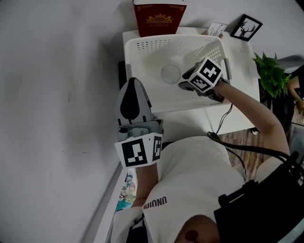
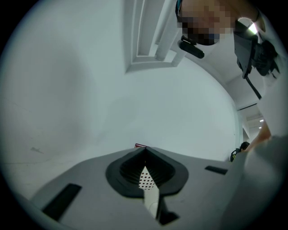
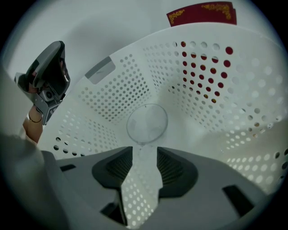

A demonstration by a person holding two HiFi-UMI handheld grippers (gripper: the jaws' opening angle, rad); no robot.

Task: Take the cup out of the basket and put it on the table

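Grey jaws of the right gripper [image 3: 145, 150] stand spread inside the white perforated basket [image 3: 112, 90], with nothing pinched between them. Just ahead of the jaw tips, the clear cup [image 3: 147, 123] sits on the basket's floor and shows as a round transparent rim. Whether the tips touch it cannot be told. Past the cup, the basket's far wall rises with a grey label [image 3: 100, 69] to the gripper's left. Beyond that wall a red box [image 3: 202, 12] with gold trim stands upright.

Outside the basket and well off to the right gripper's left, the left gripper [image 1: 134, 81] is held up close to the person's white shirt [image 1: 199, 180]. Its jaws are pressed together at the tips and hold nothing. Ahead of it there is only a bare pale wall [image 1: 57, 85].

The basket rests on a white table [image 1: 190, 123], which is pushed against that wall. Beyond the basket, at the table's far edge, a small card [image 1: 217, 29] lies to the right gripper's right. A black framed picture [image 1: 246, 27] lies just past the card. Farther right, off the table's side, a green plant [image 1: 271, 71] spreads its leaves. Wooden floor [image 1: 240, 142] shows below the table's near corner.
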